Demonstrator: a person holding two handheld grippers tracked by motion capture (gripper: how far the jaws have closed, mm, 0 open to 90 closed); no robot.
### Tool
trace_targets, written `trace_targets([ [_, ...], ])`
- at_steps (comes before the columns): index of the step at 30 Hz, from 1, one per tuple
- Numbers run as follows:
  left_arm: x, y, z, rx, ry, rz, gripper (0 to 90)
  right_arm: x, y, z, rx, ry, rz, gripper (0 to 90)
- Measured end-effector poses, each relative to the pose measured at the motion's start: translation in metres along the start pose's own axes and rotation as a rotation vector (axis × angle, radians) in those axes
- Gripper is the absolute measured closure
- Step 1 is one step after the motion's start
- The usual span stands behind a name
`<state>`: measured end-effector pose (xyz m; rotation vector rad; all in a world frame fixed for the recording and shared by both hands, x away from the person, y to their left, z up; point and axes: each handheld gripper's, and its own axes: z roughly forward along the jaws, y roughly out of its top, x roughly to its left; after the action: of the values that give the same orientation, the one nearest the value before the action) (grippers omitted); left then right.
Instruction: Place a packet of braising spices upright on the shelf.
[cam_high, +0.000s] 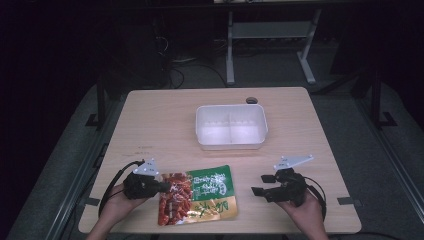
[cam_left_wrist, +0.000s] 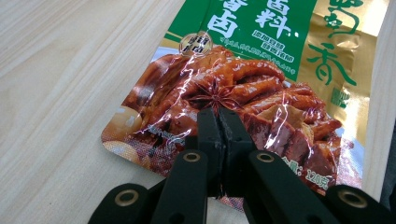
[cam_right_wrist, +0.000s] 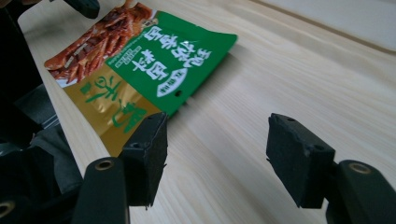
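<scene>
Snack pouch (cam_high: 198, 196) of glossy green and gold foil, printed with white characters and a picture of red-brown braised chicken feet, lies flat on the pale wooden table (cam_high: 160, 120) near its front edge, between the person's two hands. The left gripper (cam_high: 161, 187) reaches in from the pouch's left side, and in the left gripper view (cam_left_wrist: 218, 122) its two black jaws stand pressed together with no gap, their tips over the printed picture at the pouch's edge; whether a fold of the foil is pinched between them cannot be told. The right gripper (cam_high: 262, 184) sits on the table to the right of the pouch and apart from it, its jaws spread wide with bare table wood between them, as the right gripper view (cam_right_wrist: 217, 154) shows; the pouch's gold corner (cam_right_wrist: 107, 109) lies just beyond the left jaw there. Farther back, near the middle of the table, stands a white rectangular plastic container (cam_high: 231, 142) divided by a low wall into two compartments, and both compartments look empty. A small dark round object (cam_high: 251, 100) rests at the table's far edge behind the container.
</scene>
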<state>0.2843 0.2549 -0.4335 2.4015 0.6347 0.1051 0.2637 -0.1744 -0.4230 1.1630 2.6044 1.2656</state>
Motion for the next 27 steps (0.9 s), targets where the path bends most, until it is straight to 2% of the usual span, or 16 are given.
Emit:
trace_targets([
  [4, 0.0, -0.001, 0.002, 0.009, -0.003, -0.004, 88.6, 0.005, 0.008, 0.017, 0.048, 0.024, -0.007, 39.9],
  [12, -0.001, -0.002, 0.011, 0.073, -0.006, 0.013, 88.5, 0.011, 0.017, 0.049, 0.136, 0.075, 0.009, 41.3],
  [20, -0.001, -0.002, 0.012, 0.086, -0.007, 0.019, 88.5, 0.011, 0.018, 0.066, 0.186, 0.106, 0.054, 41.4],
  [27, 0.0, -0.002, 0.013, 0.087, -0.014, 0.01, 88.4, 0.013, 0.018, 0.074, 0.201, 0.121, 0.064, 42.7],
])
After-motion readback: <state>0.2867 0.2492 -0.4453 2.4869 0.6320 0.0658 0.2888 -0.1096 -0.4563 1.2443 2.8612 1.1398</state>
